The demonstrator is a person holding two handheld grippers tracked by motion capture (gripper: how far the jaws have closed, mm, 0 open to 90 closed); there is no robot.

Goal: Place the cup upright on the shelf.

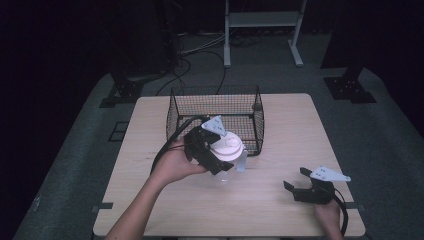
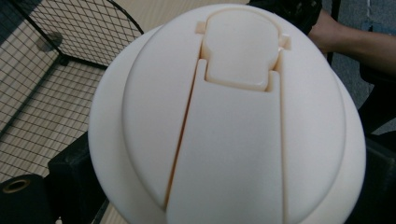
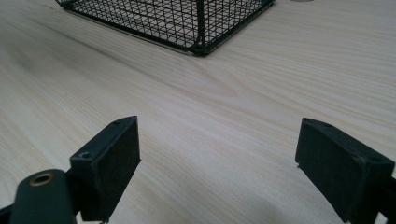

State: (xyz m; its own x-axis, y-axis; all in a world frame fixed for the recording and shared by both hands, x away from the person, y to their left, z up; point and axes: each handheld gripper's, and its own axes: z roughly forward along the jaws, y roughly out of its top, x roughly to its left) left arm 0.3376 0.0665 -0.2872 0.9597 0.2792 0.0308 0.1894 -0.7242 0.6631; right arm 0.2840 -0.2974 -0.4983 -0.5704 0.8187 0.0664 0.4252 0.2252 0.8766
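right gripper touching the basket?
Apart. In the high view the right gripper sits near the table's front edge, with bare wood between it and the basket. Its own view shows open jaws, nothing between.

I read this as a lab recording bay: a lone pale wooden table [image 1: 280,210] on grey carpet [image 1: 390,150], dark surroundings, black stand bases [image 1: 348,87] left and right, loose cables [image 1: 200,50] and a white metal frame [image 1: 262,22] at the far side.
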